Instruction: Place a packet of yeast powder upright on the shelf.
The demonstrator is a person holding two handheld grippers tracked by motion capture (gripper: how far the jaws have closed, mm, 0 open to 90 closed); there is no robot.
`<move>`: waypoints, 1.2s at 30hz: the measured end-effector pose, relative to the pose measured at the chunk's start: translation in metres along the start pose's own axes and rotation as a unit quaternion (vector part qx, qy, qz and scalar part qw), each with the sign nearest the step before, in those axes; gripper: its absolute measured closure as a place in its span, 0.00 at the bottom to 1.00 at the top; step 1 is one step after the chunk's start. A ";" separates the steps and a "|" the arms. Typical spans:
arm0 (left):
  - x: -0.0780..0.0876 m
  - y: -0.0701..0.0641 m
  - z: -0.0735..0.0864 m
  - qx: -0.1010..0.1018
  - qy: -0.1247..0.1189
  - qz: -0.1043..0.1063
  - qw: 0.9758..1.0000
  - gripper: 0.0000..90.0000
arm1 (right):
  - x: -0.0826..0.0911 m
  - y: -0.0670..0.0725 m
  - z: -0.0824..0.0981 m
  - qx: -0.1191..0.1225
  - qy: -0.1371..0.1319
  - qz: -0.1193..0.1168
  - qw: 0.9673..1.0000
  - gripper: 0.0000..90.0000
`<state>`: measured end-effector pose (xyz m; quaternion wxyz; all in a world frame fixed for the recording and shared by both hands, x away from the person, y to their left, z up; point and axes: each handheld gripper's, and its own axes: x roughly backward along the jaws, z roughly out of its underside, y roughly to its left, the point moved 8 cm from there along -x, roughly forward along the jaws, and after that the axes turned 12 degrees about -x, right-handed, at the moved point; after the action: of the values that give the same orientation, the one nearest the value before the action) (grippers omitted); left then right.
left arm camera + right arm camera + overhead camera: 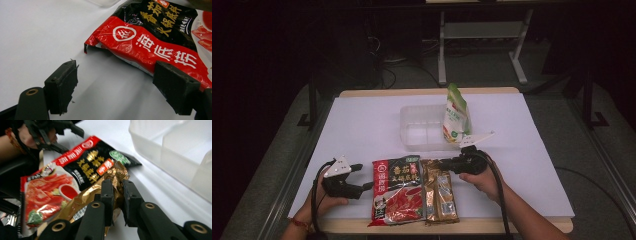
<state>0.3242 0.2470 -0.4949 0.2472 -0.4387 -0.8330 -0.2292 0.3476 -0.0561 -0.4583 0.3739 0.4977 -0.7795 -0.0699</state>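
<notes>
A gold foil packet lies near the table's front edge, beside a red and black sauce pouch. My right gripper is at the gold packet's far end. In the right gripper view its jaws pinch the crinkled top of the gold packet, with my right gripper shut on it. My left gripper rests on the table just left of the red pouch. In the left gripper view my left gripper stands open, the red pouch beyond it, untouched.
A clear plastic tray with compartments sits mid-table, and a green and white stand-up pouch leans in its right end. White paper covers the tabletop. Dark floor and table legs lie beyond.
</notes>
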 end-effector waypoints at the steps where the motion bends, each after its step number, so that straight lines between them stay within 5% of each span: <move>1: 0.000 0.000 0.000 -0.001 0.000 0.000 1.000 0.21 | 0.003 0.002 -0.002 0.002 -0.005 0.001 1.000 0.90; 16: 0.001 -0.001 -0.001 -0.002 -0.002 0.000 1.000 0.22 | 0.052 0.033 -0.027 0.052 -0.089 0.008 0.995 0.94; 36: 0.005 0.003 0.000 0.009 -0.013 -0.003 1.000 0.21 | 0.064 0.047 -0.049 0.105 -0.143 0.080 0.981 0.95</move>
<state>0.3247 0.2512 -0.4912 0.2392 -0.4374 -0.8393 -0.2167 0.3316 -0.0727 -0.3679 0.2089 0.4548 -0.8653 -0.0277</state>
